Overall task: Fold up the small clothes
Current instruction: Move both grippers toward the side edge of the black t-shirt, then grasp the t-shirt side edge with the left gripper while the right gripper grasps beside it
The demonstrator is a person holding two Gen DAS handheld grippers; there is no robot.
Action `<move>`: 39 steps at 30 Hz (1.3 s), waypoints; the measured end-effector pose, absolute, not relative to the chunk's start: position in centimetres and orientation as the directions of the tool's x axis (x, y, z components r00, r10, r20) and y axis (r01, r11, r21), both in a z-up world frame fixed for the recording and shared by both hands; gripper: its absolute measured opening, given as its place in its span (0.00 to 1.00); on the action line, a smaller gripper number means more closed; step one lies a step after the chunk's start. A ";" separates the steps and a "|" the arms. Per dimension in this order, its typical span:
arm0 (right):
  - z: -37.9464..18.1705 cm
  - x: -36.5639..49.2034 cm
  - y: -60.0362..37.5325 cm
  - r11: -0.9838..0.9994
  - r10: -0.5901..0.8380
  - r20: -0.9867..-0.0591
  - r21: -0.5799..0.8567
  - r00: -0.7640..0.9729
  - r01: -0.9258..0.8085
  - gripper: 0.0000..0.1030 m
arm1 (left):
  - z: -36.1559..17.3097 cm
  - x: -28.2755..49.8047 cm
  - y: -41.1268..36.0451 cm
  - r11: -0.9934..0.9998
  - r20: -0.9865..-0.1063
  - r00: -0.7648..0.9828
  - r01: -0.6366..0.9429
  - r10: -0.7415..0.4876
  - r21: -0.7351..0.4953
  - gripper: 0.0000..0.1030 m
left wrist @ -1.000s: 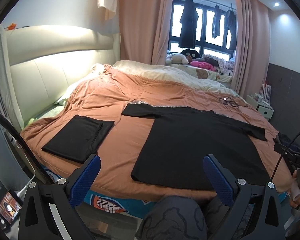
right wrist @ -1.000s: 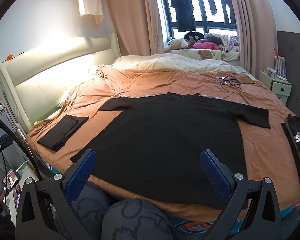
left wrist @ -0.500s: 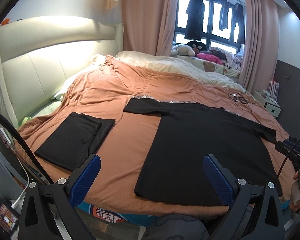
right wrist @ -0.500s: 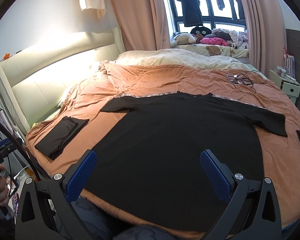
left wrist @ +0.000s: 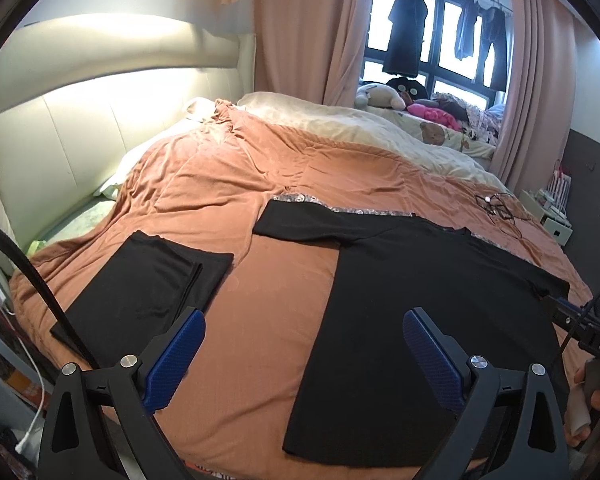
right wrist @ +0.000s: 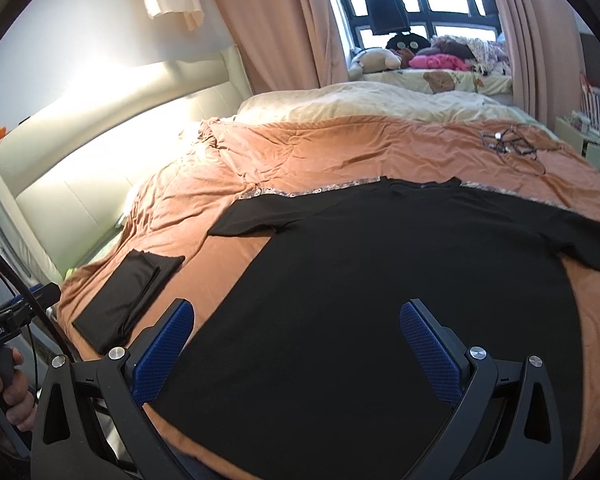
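A black T-shirt lies spread flat on the orange bedspread, sleeves out, hem toward me. To its left sits a folded black garment. My left gripper hovers open above the bedspread, its right finger over the shirt's left hem area and its left finger near the folded garment. My right gripper is open over the shirt's lower middle, nothing between its fingers. Each view shows the other gripper's handle held by a hand at the frame's edge.
A cream padded headboard runs along the left. A cream blanket and plush toys lie at the far side under the window. Tangled black cables rest on the bedspread at far right, beside a white nightstand.
Both grippers have moved forward and lower over the bed, so the shirt and the folded garment appear nearer. The person's knees have dropped out of view. Both stay open.
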State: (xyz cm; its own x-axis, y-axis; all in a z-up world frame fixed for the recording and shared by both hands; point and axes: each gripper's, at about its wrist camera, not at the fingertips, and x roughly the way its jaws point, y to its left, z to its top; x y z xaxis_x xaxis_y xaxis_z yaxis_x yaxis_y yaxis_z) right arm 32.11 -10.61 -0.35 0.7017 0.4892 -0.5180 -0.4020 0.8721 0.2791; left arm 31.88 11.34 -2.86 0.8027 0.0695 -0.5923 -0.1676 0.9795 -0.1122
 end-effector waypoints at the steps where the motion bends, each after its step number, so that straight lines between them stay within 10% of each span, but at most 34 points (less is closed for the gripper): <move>1: -0.6 32.7 -10.4 0.869 0.494 -0.523 0.293 0.695 -0.398 0.95 | -2.9 32.5 11.6 0.980 -0.595 0.801 -0.163 0.064 -0.114 0.95; 39: -9.7 61.3 1.6 0.774 0.595 -0.604 0.607 0.530 -0.178 0.20 | -13.1 62.2 21.8 0.971 -0.753 0.658 -0.194 0.025 -0.138 0.46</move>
State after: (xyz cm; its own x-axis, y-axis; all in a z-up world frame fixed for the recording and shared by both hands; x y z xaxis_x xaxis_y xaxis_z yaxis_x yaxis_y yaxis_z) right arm 61.27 1.58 -9.67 0.5302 0.5954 -0.6036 -0.1779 0.7742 0.6074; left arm 62.21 21.83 -13.08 0.6577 0.0246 -0.7529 -0.1939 0.9713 -0.1376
